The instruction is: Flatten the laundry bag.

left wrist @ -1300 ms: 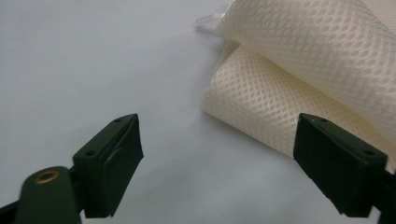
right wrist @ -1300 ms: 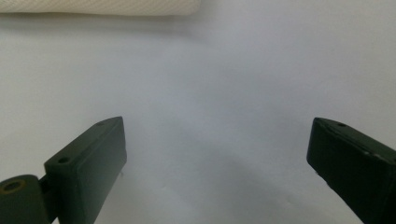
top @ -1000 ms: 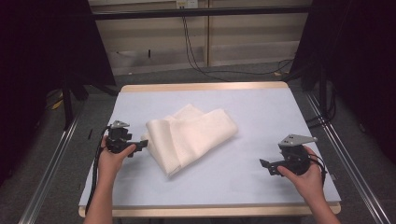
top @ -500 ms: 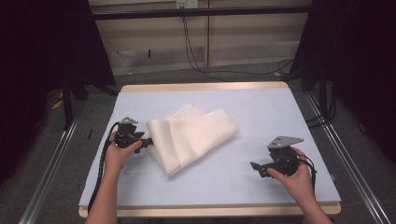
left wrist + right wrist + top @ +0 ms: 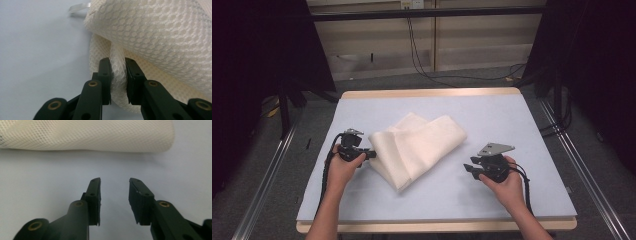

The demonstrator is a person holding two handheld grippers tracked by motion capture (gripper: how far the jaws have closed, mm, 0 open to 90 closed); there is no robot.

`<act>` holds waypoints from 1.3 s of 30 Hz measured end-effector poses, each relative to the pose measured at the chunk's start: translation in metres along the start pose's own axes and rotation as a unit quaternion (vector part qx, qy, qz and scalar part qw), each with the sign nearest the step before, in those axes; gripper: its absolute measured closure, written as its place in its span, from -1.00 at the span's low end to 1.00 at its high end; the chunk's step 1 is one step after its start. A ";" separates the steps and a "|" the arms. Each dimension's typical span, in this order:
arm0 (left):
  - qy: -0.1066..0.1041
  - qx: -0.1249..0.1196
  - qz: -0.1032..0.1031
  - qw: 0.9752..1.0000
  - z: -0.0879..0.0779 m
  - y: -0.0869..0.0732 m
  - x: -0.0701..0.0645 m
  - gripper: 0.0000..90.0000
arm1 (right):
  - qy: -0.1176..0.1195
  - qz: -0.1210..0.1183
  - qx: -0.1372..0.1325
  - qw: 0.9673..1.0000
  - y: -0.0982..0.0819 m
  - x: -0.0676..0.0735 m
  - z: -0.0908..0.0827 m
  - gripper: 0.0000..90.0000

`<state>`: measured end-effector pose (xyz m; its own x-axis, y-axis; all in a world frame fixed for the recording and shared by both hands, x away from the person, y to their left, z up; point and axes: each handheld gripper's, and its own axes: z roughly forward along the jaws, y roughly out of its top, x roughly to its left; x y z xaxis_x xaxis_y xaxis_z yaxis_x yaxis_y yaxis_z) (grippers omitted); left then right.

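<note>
My left gripper (image 5: 371,154) sits at the near left edge of the cloth (image 5: 417,147), and in the left gripper view its jaws have just been closing: the two black pads now pinch a bunched fold of the cloth's (image 5: 160,42) mesh edge between them, with the fabric squeezed into a narrow ridge that rises up past the tips. My left hand (image 5: 343,167) wraps the body of that gripper low on the table (image 5: 512,120), its cable running back along my forearm.

My right gripper (image 5: 468,170) is off to the right, near the front of the table and apart from the cloth, with bare blue surface between its tips and the fabric. Its jaws have just been closing too, but in the right gripper view (image 5: 113,200) they stand with a clear gap and nothing between them; the cloth's (image 5: 85,135) rounded fold lies farther ahead, untouched. My right hand (image 5: 507,182) holds it with the grey three-cornered plate on top.

The cloth itself is a cream mesh piece, loosely folded over on itself, lying slantwise in the middle of the table from near left to far right. Beyond the table's far wooden edge, cables (image 5: 427,60) hang down a pale wall panel to the floor.
</note>
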<state>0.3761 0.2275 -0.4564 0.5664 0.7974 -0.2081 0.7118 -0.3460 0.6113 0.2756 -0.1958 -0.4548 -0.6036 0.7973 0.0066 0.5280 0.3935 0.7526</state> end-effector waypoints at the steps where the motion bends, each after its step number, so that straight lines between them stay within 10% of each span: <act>1: -0.005 -0.001 -0.006 1.000 0.000 -0.001 -0.001 0.73 | 0.013 -0.006 -0.002 1.000 0.003 0.004 0.005 0.52; 6: -0.007 -0.011 -0.025 1.000 0.000 -0.005 -0.005 0.75 | 0.027 -0.014 0.005 1.000 0.008 0.013 0.012 0.59; 12: -0.011 -0.011 -0.028 0.999 0.002 -0.004 -0.013 0.75 | 0.059 -0.015 0.010 0.998 0.018 0.028 0.019 0.17; 13: -0.012 -0.010 -0.029 0.999 0.003 -0.004 -0.013 0.75 | 0.069 -0.011 0.014 0.997 0.022 0.034 0.023 -0.17; 23: -0.012 -0.008 -0.036 0.999 0.003 -0.004 -0.019 0.75 | 0.092 -0.012 0.015 0.996 0.028 0.061 0.037 -0.63; 39: -0.010 -0.009 -0.034 0.999 0.008 -0.001 -0.033 0.74 | 0.108 -0.034 0.011 0.994 0.039 0.097 0.047 -0.81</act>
<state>0.3598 0.1976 -0.4558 0.5256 0.8086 -0.2646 0.7409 -0.2821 0.6095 0.2657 -0.0813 -0.4554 -0.7509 0.6528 0.1001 0.4942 0.4548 0.7409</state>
